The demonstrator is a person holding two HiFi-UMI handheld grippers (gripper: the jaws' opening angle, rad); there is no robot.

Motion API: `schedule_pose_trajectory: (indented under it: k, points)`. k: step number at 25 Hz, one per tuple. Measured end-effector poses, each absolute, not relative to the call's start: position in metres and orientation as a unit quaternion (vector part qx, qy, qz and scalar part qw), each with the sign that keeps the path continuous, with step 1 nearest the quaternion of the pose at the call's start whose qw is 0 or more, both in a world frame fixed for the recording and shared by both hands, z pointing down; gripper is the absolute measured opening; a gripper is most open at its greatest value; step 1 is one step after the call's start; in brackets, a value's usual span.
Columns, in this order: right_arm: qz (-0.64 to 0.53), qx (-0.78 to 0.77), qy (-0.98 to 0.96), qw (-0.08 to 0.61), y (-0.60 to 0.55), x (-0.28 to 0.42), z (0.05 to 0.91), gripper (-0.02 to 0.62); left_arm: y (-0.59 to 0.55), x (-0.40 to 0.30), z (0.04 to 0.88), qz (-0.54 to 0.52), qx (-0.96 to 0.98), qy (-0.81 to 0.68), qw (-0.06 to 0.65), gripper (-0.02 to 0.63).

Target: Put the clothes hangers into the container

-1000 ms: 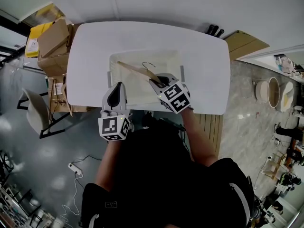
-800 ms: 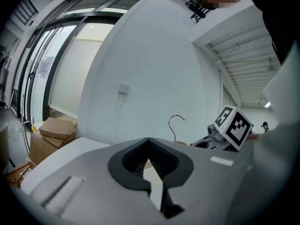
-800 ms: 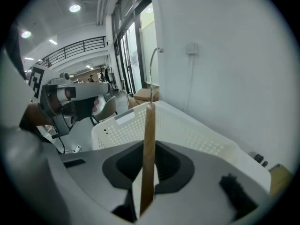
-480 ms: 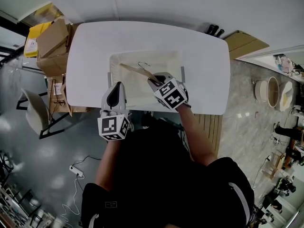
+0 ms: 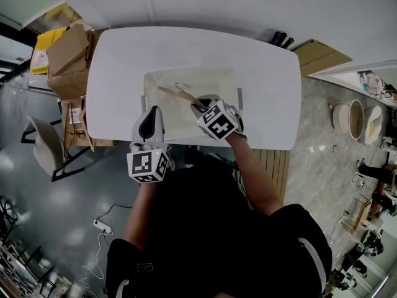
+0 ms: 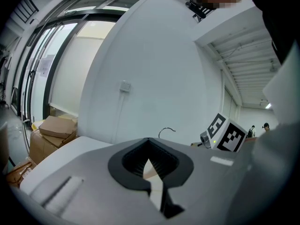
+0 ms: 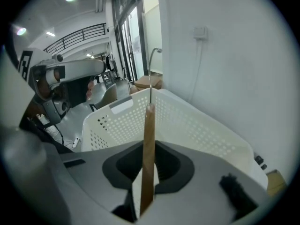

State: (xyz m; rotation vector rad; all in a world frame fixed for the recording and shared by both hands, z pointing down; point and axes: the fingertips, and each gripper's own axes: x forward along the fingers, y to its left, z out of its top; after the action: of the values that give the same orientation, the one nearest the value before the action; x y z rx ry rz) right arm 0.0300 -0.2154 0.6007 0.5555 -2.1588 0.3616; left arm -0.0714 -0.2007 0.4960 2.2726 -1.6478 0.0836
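**Right gripper (image 5: 197, 106) holds the wooden hanger (image 5: 175, 94) over the container (image 5: 186, 72), not yet released.**

The right jaws are pinched narrow on one end of the hanger's flat bar. In the right gripper view the bar rises edge-on between the pads, with the wire hook (image 7: 152, 55) at its far tip. Gripping it by the end keeps the gripper by the near wall while the rest of the hanger reaches across the open perforated container in the middle of the white table (image 5: 124, 61). The gripper tilts steeply down, probably so the hanger clears the rim and goes in flat. The left gripper (image 5: 152, 112) waits at the table's near edge, beside the container's near-left corner. Its jaws are closed together on nothing, and it seems parked out of the way.
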Motion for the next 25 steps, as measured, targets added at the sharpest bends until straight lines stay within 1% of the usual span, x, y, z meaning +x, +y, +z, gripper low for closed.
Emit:
schedule_pose_trajectory:
  k: [25]
  points:
    - [0.147, 0.214, -0.859, 0.441, -0.22, 0.027, 0.617, 0.06, -0.199, -0.072, 0.497, 0.032, 0.794, -0.585, 0.163, 0.003]
